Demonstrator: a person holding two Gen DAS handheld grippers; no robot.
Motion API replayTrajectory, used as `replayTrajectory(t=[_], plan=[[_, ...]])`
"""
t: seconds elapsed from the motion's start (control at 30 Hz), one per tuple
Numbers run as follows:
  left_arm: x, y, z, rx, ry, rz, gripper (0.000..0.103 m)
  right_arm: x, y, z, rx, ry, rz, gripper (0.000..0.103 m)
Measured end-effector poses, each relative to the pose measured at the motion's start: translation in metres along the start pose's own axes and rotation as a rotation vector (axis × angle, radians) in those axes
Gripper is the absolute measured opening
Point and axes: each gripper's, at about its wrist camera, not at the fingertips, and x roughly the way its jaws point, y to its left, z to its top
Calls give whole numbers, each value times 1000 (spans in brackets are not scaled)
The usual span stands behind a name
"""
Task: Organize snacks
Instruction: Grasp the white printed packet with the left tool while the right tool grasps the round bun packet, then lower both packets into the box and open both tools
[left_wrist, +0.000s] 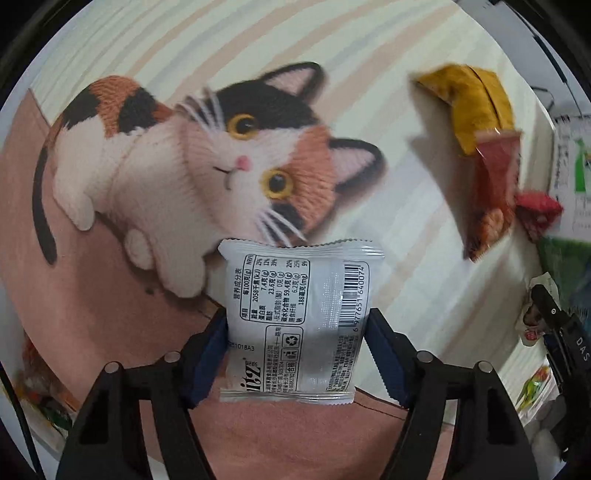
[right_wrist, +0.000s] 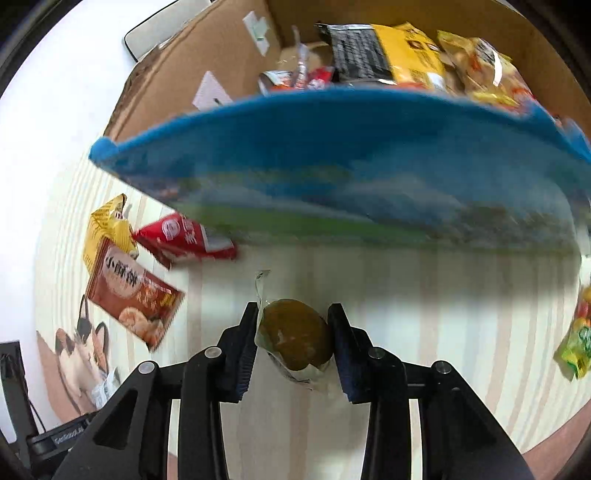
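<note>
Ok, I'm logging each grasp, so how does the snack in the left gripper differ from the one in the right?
The white packet in the left gripper is flat, opaque and printed with a nutrition table and barcode; the clear-wrapped brown snack in the right gripper is rounded, its contents visible. The packet fills a wider jaw gap. Both are gripped by their sides.

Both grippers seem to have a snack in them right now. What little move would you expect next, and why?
Probably the right gripper carries its clear-wrapped brown snack forward over the blue rim and lets go, since other snack packs already lie beyond it. The left gripper holds the white packet above the cat-print cloth.
</note>
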Motion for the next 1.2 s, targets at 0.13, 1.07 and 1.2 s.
replayTrajectory(t=[0.13, 1.07, 1.2], plan=[[1, -19, -11, 45, -5, 9, 71, -9, -12, -11, 6, -2, 7, 40], [-181, -330, -41, 680, -231, -214, 71, -236, -149, 48, 160, -265, 56, 40], [-168, -365, -30, 713, -200, -186, 71, -230, -171, 78, 181, -250, 33, 40]])
